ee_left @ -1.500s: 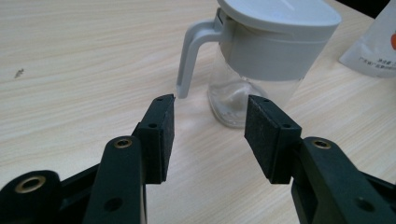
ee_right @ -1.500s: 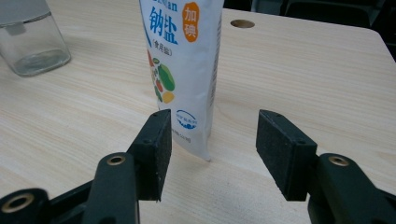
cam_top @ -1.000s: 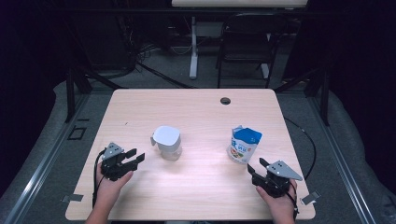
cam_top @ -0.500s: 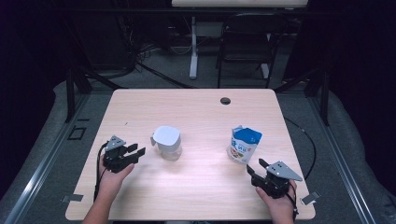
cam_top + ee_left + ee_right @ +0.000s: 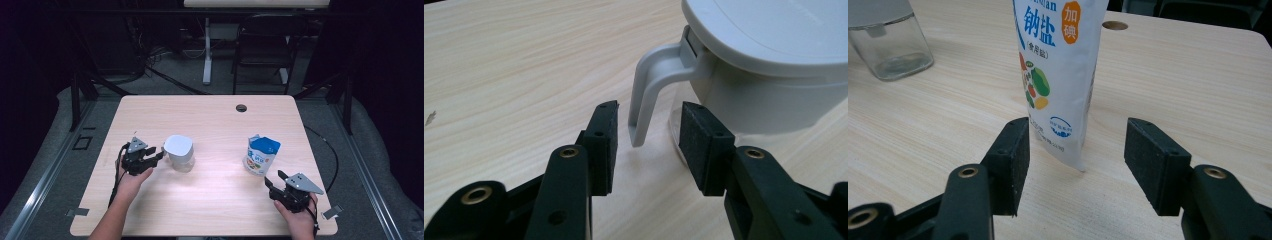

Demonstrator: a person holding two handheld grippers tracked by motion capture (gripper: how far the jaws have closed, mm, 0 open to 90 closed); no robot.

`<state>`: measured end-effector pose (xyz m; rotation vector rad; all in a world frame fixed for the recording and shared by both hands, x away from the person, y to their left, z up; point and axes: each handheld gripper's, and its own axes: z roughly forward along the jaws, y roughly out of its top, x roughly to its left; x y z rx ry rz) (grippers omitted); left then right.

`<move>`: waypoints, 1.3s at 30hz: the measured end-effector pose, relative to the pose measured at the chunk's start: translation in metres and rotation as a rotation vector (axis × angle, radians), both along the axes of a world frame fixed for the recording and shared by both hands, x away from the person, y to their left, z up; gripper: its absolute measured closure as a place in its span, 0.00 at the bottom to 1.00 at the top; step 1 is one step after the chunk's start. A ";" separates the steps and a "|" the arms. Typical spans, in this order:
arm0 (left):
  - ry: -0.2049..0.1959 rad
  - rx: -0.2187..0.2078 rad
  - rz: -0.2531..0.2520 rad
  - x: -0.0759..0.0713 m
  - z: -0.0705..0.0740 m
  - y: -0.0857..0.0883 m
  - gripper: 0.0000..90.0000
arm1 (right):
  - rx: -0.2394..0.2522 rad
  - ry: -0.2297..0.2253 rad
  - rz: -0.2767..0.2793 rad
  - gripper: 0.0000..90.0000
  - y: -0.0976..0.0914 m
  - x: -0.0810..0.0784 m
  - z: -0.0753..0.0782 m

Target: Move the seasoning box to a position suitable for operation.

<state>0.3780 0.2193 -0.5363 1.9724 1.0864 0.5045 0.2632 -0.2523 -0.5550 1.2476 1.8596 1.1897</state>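
Observation:
A clear jug with a white lid (image 5: 178, 152) stands left of the table's middle. Its grey handle (image 5: 650, 85) hangs down between the pads of my left gripper (image 5: 649, 131), which do not touch it; the jaws have just been closing. In the high view my left gripper (image 5: 156, 155) sits just left of the jug. A blue and white salt pouch (image 5: 260, 155) stands upright at the right. My right gripper (image 5: 274, 183) is open near the front edge, and the pouch's lower corner (image 5: 1060, 95) stands just beyond its pads.
The wooden table (image 5: 215, 120) has a round cable hole (image 5: 241, 108) near its far edge. Beyond the table are a dark chair (image 5: 262, 45) and a white desk leg (image 5: 207, 50). Bare tabletop lies between the jug and the pouch.
My left hand has slid right and away from me toward the jug, bringing its jaws around the handle. My right hand and the pouch have stayed put.

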 end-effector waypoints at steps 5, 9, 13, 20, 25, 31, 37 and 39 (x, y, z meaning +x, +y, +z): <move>0.008 -0.001 0.001 0.009 -0.005 -0.007 0.67 | -0.002 0.003 0.004 0.48 -0.001 0.001 -0.001; 0.002 0.018 -0.014 0.015 -0.006 -0.015 0.70 | 0.000 0.007 0.000 0.48 -0.001 0.001 -0.001; -0.003 0.010 -0.002 0.018 -0.007 -0.017 0.73 | 0.001 0.007 0.002 0.48 -0.001 0.001 -0.002; 0.003 0.028 0.013 0.019 -0.008 -0.015 0.84 | -0.003 0.008 0.006 0.48 0.000 0.001 -0.002; 0.003 0.022 0.018 0.017 -0.009 -0.014 0.86 | -0.004 0.012 0.006 0.48 0.000 0.001 -0.002; 0.012 0.026 0.009 0.015 -0.008 -0.013 0.90 | -0.003 0.010 0.010 0.48 0.001 0.001 -0.002; 0.001 0.039 0.015 0.011 -0.008 -0.015 0.91 | 0.004 0.013 0.018 0.48 0.003 0.001 -0.002; 0.003 0.041 0.015 0.009 -0.008 -0.015 0.91 | 0.002 0.011 0.022 0.48 0.004 0.001 -0.002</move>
